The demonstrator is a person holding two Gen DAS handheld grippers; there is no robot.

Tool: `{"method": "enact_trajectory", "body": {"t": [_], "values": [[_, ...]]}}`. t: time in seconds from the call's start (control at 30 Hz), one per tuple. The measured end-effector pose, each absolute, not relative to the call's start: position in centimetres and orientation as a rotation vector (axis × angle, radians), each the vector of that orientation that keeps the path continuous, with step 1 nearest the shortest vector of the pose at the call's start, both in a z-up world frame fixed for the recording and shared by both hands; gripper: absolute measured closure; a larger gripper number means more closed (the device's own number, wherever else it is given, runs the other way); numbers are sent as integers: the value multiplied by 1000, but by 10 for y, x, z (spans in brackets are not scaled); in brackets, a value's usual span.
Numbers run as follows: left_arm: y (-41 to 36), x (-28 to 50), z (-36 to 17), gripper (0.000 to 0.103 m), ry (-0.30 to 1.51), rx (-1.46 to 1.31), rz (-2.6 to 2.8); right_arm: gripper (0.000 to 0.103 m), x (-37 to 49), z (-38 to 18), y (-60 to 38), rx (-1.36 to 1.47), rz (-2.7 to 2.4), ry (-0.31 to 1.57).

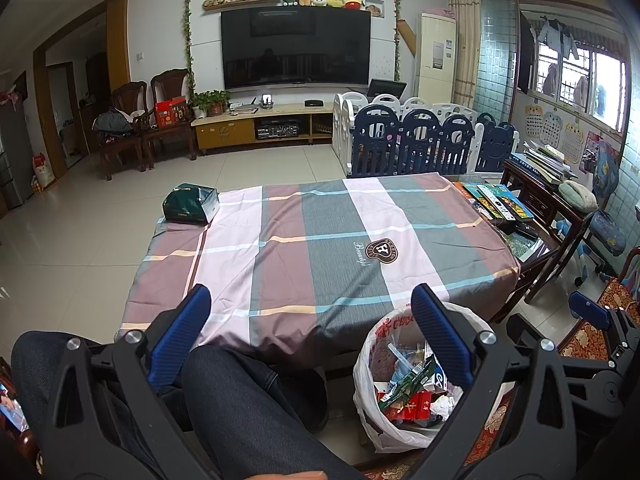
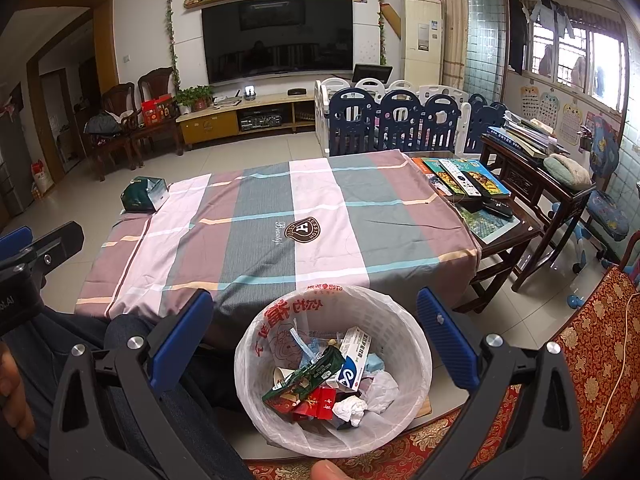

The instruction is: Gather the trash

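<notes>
A white trash bin lined with a plastic bag stands on the floor at the table's near edge. It holds several wrappers, boxes and crumpled paper. My right gripper is open and empty, hovering right above the bin. My left gripper is open and empty, over my lap at the table's near edge, left of the bin. The right gripper also shows at the right edge of the left wrist view. The table has a plaid cloth.
A dark green tissue pack lies at the table's far left corner. Books and remotes lie on a side table to the right. My legs are under the left gripper. A red patterned cushion is at right.
</notes>
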State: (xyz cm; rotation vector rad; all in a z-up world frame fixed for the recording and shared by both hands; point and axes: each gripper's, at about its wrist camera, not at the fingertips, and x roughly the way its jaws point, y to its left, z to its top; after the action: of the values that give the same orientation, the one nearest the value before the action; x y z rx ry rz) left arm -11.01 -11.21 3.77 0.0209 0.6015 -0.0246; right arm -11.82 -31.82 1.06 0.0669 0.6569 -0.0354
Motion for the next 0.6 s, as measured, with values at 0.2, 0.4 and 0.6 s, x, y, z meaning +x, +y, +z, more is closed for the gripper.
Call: {"method": "enact_trajectory", "body": {"t": [0.2,0.4,0.6], "values": [[-113,-111,37,3,603,19,-26,3,-119,9,-318,65,-35,659],[-116,-115,35,3,598,25,-36,3,-118,10,-318,66,-36,659],[-111,-110,33,3,615,12,-24,3,-121,3,-318,69,-36,664]]}}
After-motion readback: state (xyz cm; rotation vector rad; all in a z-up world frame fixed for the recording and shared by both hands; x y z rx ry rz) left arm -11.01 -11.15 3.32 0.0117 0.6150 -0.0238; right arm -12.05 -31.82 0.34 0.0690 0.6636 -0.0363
